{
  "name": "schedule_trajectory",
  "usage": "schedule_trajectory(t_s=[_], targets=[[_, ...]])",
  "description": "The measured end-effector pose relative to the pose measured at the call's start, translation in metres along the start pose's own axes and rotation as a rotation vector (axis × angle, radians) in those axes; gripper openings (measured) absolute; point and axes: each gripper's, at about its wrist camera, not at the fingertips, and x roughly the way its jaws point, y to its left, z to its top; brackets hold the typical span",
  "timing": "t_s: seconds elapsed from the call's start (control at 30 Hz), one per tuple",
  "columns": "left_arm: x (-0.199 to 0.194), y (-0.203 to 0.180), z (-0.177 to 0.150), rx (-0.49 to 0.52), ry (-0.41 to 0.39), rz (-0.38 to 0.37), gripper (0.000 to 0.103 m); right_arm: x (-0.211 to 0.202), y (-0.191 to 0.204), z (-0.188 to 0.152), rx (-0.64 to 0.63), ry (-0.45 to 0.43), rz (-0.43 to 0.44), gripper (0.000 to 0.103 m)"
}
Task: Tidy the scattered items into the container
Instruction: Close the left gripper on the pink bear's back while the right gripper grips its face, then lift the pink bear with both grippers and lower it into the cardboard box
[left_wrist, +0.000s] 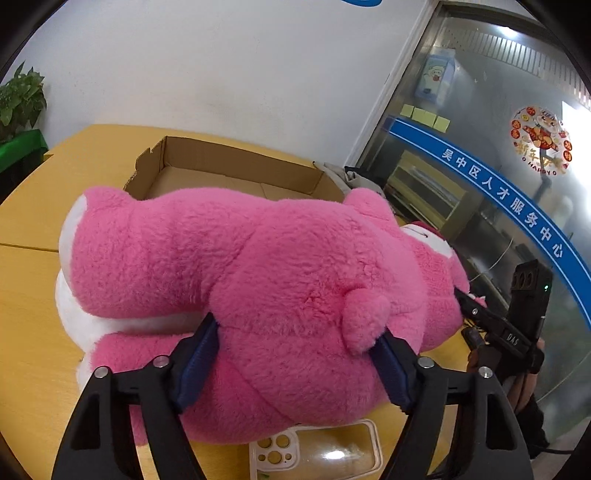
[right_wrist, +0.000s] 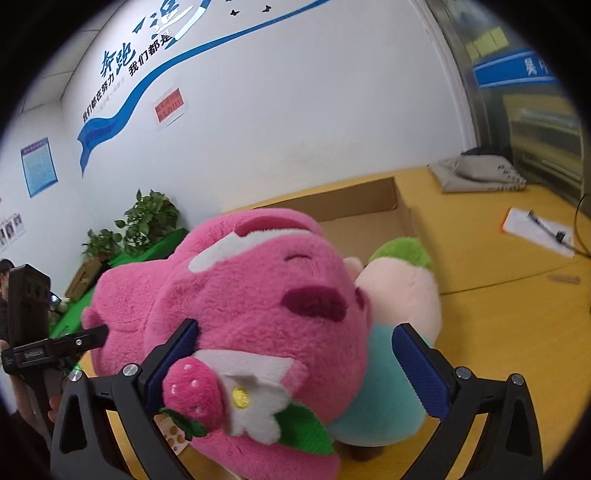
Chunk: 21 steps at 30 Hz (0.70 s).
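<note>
Left wrist: cardboard box (left_wrist: 236, 173) behind pink plush bear (left_wrist: 258, 288), interior bare.

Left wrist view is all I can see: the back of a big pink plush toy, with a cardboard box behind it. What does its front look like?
Observer: The right wrist view shows the face of the pink plush toy: a dark maroon nose and a closed eye.
Operator: Is it wearing anything?
Observer: A plush strawberry with a white flower sits just below the face.
Operator: Are there any other toys to tidy?
Observer: Yes, a second plush, with a green top, a peach middle and a teal lower part, lies right behind the pink one, near the cardboard box.
</note>
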Motion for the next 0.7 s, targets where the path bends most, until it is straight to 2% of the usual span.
schedule_trajectory(t_s=[0.03, 0.07, 0.27, 0.37, 0.47, 0.6, 0.7], targets=[[-0.002, -0.002, -0.001, 0.013, -0.011, 0.0, 0.07, 0.0, 0.002, -0.002, -0.009, 0.001, 0.021, 0.091], [-0.004, -0.004, -0.001, 0.022, -0.019, -0.001, 0.068, -0.002, 0.004, -0.003, -0.017, -0.006, 0.047, 0.077], [-0.017, -0.009, 0.008, 0.032, -0.047, -0.02, 0.052, -0.017, 0.019, -0.004, -0.043, -0.061, 0.049, 0.058], [-0.024, -0.017, 0.018, 0.06, -0.059, -0.016, 0.049, -0.031, 0.031, 0.006, -0.08, -0.114, 0.034, 0.057], [-0.029, -0.021, 0.042, 0.074, -0.075, -0.038, 0.048, -0.037, 0.035, 0.027, -0.084, -0.151, 0.036, 0.057], [-0.032, -0.031, 0.089, 0.137, -0.118, -0.026, 0.048, -0.032, 0.033, 0.063, -0.073, -0.176, 0.053, 0.057], [-0.025, -0.036, 0.136, 0.184, -0.146, -0.02, 0.048, -0.023, 0.031, 0.095, -0.06, -0.199, 0.057, 0.057]])
